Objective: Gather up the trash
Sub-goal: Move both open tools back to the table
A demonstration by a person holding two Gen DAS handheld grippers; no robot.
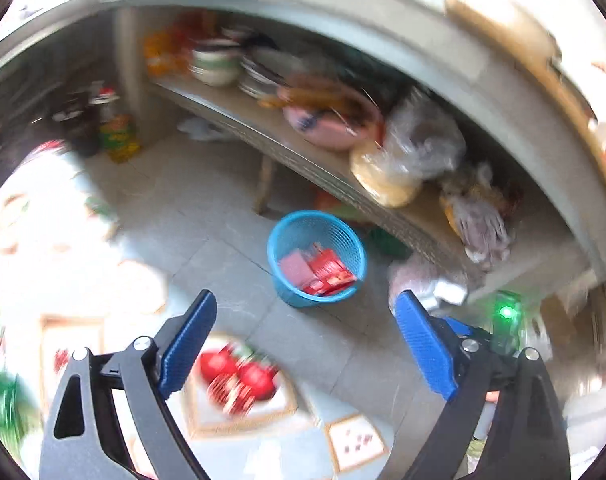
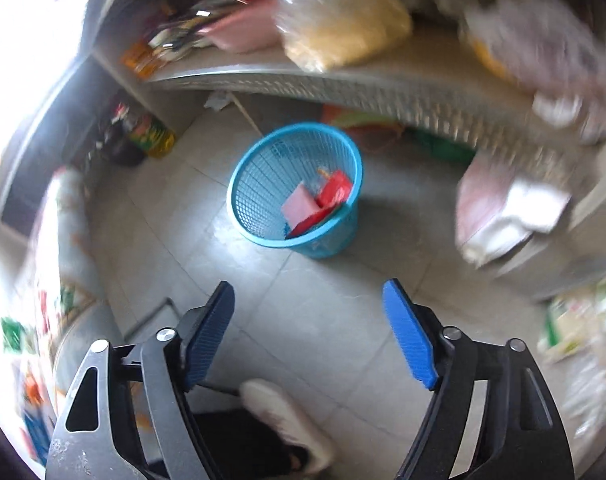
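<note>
I hold my left gripper (image 1: pixel 307 324) and right gripper (image 2: pixel 309 312) released and empty; the round blue mesh plastic basket (image 2: pixel 263 184) at twelve o'clock holds red and pink wrappers (image 2: pixel 319 200), apparently collected trash.

Basket (image 2: pixel 263 196) was blue plastic mesh; floor (image 2: pixel 315 304) matt grey tile; gripper pads (image 2: pixel 409 334) ribbed blue plastic; shelf edge (image 2: pixel 383 90) patterned metal.

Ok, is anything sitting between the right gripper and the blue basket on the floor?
Nothing visible. The right gripper is open and empty, and only bare floor tiles lie between its fingers and the blue basket. The basket's mouth is uncovered, with red and pink wrappers already inside.
</note>
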